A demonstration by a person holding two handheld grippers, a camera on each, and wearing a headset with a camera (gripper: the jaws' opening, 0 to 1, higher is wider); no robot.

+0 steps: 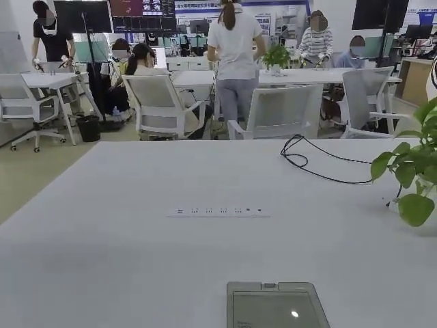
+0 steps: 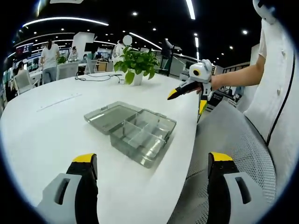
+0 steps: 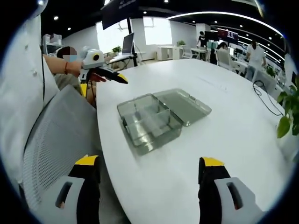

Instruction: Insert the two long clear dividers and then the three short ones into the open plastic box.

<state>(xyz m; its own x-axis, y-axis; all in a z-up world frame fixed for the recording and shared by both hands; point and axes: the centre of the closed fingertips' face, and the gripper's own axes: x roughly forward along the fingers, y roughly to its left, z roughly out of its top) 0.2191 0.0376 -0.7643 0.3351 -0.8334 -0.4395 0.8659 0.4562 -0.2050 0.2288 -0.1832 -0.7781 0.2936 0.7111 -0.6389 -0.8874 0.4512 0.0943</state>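
We see a clear, grey-tinted plastic box [image 2: 149,140] lying open near the rim of a smooth white table [image 2: 51,126]. Its flat hinged lid [image 2: 110,115] is folded back toward 11 o'clock. Thin clear dividers [image 2: 132,132] seem to cross inside it and make small square cells; we cannot count them, so we cannot judge how much of the task is left.

The left gripper [image 2: 152,158] has its grey, yellow-tipped jaws spread wide with nothing between them. From its view the right gripper [image 2: 188,99] hangs at 1 o'clock of the box, jaws apart and also empty.

Both are held off the table's edge, over a white mesh chair [image 2: 233,135], one on each side of the box. We take this as a resting stance that keeps the box clear to reach.

In the head view the lid sits at 6 o'clock, a leafy plant [image 1: 410,171] at 3 o'clock, and a black cable [image 1: 300,160] at 1 o'clock.
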